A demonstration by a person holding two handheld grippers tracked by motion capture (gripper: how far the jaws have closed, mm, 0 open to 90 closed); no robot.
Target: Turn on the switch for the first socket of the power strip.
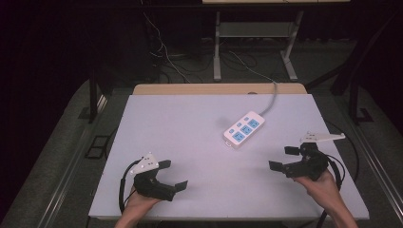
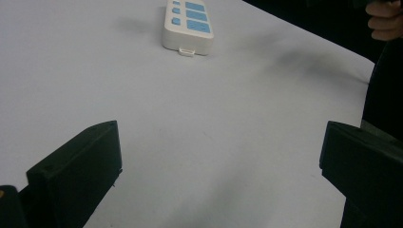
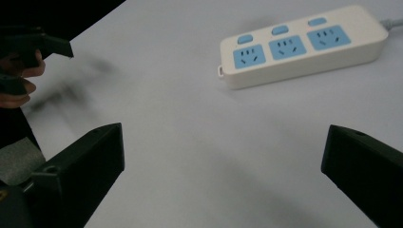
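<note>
High view: a pale table (image 1: 190, 142) carries a white power strip (image 1: 244, 128) with blue sockets, lying diagonally right of centre toward the far side, its grey cable (image 1: 272, 100) running off over the far edge. The left gripper (image 1: 171, 175) sits at the near left corner, held from below by the person's left hand (image 1: 138, 202); its jaws stand wide apart with nothing between them, and a grey three-cornered plate (image 1: 145, 164) rides on top. The right gripper (image 1: 283, 158) sits at the near right, held by the right hand (image 1: 323, 183); its jaws are likewise spread wide and empty. Both grippers are well apart from the power strip and from each other. Dark floor with loose cables and a desk frame (image 1: 254, 42) lies beyond the table. Left gripper view: the two black jaws rise at the bottom corners, far apart, bare table surface between them. The power strip (image 2: 187, 24) lies ahead at the top, untouched; the other hand's fingers (image 2: 386, 20) show at the upper right edge. Right gripper view: the jaws again stand wide, nothing held. The power strip (image 3: 299, 45) lies ahead to the upper right, showing three blue sockets and three blue switches, its cable leaving at the right edge. The left gripper and its hand appear at the upper left edge.
</note>
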